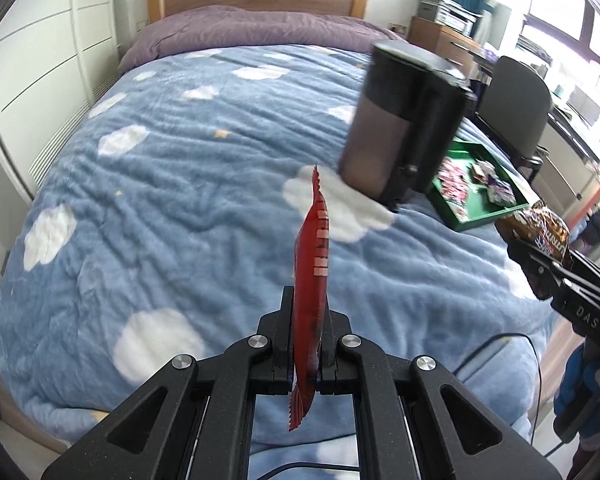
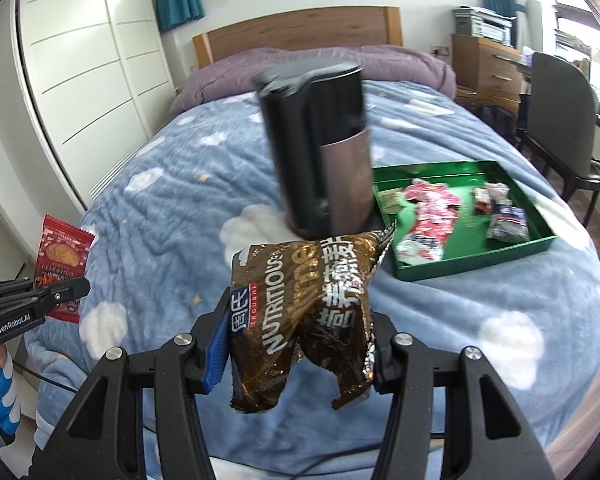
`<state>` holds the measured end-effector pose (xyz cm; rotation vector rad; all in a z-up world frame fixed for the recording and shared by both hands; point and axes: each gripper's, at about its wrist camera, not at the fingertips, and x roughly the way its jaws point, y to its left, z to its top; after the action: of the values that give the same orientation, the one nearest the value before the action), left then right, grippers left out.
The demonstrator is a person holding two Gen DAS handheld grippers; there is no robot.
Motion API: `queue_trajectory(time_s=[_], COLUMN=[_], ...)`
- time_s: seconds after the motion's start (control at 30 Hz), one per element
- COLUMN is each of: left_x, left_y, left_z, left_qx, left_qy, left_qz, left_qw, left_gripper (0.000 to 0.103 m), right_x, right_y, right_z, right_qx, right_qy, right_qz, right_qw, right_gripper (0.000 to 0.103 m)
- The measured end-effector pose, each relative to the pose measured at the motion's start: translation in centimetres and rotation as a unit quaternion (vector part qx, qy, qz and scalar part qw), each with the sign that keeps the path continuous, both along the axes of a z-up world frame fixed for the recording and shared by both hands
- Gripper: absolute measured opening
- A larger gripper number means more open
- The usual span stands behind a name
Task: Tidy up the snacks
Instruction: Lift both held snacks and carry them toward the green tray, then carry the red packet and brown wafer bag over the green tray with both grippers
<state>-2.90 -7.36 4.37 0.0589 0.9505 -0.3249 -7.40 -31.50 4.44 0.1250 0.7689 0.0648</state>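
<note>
My left claw (image 1: 306, 344) pinches a red packet (image 1: 314, 264); my right claw (image 2: 296, 344) clamps a brown bag (image 2: 304, 304). I should carry both past the dark canister (image 2: 320, 152) and drop them inside the green tray (image 2: 472, 258).

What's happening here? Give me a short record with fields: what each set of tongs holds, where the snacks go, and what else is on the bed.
left tongs: shut on a red snack packet, held edge-on
right tongs: closed on a crumpled brown snack bag
green tray: lies on the bed, already holds several small packets, red-and-white ones and darker ones
black and brown canister: stands upright on the bed beside the tray
bed: blue blanket with white clouds
</note>
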Motion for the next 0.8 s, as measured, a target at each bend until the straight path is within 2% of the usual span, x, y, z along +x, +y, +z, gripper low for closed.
queue_trajectory(time_s=[0.3, 0.8], left_x=[-1.4, -0.9], left_y=[-6.5, -18.0], left_z=[1.0, 0.4], left_qx=[0.012, 0.028], left_qy=[-0.005, 0.010], left_qz=[-0.064, -0.165], left_qw=[0.9978, 0.9858], left_gripper=[0.005, 0.005], right_x=[-1.6, -0.7], right_y=[-5.6, -15.2], right_z=[1.0, 0.9], right_qx=[0.001, -0.004], right_qy=[-0.018, -0.023], right_qz=[-0.046, -0.110], right_qw=[0.999, 0.994], right_gripper=[0.057, 0.057])
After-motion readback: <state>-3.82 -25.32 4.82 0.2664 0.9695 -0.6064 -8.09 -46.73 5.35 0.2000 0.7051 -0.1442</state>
